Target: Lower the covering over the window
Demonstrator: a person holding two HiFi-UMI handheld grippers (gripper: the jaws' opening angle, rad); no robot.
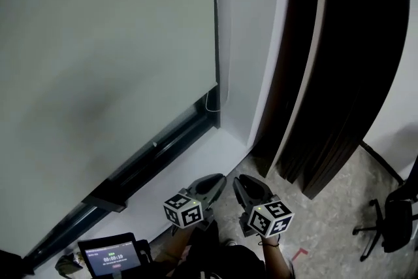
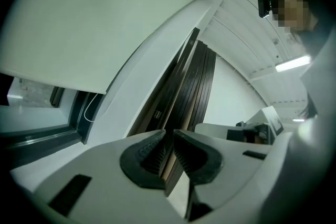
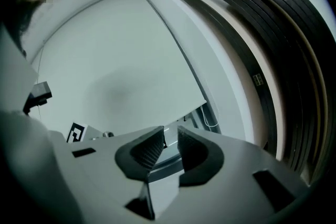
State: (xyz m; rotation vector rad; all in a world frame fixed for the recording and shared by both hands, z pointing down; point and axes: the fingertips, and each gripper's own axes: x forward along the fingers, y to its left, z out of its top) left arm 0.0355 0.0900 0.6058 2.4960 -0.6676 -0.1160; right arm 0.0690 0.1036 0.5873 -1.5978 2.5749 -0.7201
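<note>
A pale roller blind (image 1: 104, 62) covers most of the window. Its bottom edge hangs just above the dark window frame (image 1: 157, 152), leaving a narrow strip of glass (image 2: 31, 107) uncovered. A thin white cord loop (image 1: 210, 101) hangs at the blind's lower right corner. My left gripper (image 1: 212, 185) and right gripper (image 1: 245, 183) are side by side low in the head view, below the white sill (image 1: 196, 163) and apart from the blind and cord. Each gripper's jaws stand slightly apart with nothing between them. The right gripper view shows the blind (image 3: 121, 76) and cord (image 3: 210, 120) beyond the jaws.
Dark folded curtain panels (image 1: 339, 75) hang to the right of the window against a white wall. A black office chair (image 1: 392, 219) stands at the right on the speckled floor. A small device with a lit screen (image 1: 110, 257) is at the lower left.
</note>
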